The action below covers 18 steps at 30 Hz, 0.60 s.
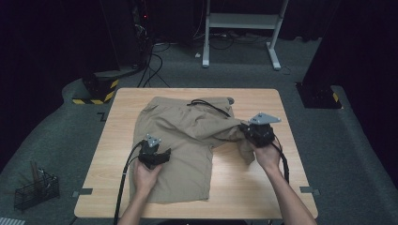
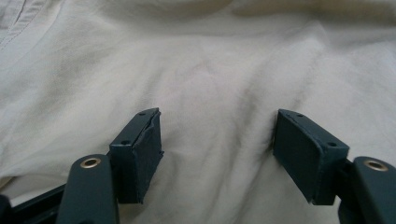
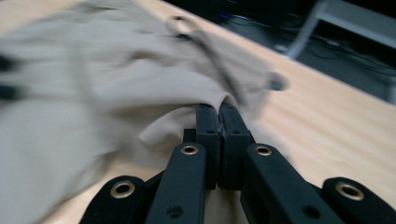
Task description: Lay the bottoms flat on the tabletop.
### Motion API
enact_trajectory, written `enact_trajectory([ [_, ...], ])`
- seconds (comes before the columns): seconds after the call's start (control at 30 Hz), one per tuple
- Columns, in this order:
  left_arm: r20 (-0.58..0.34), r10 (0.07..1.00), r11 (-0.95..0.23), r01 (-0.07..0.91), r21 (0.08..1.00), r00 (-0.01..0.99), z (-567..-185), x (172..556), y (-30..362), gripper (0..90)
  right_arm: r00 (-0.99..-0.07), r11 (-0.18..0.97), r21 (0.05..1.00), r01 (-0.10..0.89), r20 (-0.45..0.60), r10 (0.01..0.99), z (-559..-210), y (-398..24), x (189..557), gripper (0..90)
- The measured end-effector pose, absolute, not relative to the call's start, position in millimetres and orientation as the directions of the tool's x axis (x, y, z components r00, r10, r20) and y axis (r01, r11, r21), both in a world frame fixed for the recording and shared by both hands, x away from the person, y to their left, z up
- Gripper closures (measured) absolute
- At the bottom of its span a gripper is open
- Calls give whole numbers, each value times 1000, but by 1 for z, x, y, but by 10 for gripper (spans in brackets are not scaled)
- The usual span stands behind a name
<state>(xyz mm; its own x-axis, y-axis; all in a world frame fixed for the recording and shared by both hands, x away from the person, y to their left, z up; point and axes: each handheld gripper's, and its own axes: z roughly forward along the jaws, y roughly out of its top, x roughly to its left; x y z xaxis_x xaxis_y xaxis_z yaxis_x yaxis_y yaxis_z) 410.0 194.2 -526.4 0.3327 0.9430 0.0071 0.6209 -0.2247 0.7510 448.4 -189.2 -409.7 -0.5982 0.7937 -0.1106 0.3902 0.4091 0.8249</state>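
- Khaki shorts lie spread across the middle of the wooden table, waistband and black drawstring at the far side.
- Step in hand, as I judge it: fold the right leg over. Lift it clear of the tabletop and carry it across evenly; keep the left side pinned so the cloth cannot drag.
- Right gripper: jaws clamped tight on a pinch of the right leg's fabric, raised.
- Left gripper: jaws spread wide, resting on the left leg, gripping nothing.
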Motion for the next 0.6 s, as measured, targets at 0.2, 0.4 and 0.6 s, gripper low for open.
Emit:
enact_trajectory([
  [0.2,7,942,-226,620,751,334,-526,410,194,326,-447,390,687,613,-105,888,-458,-207,510,853],
  [0.4,8,942,-226,620,752,335,-526,410,194,326,-398,340,686,643,-79,914,-478,-213,501,613],
  [0.6,10,942,-228,619,752,335,-526,410,194,326,-495,371,799,473,-107,862,-440,-210,449,634],
])
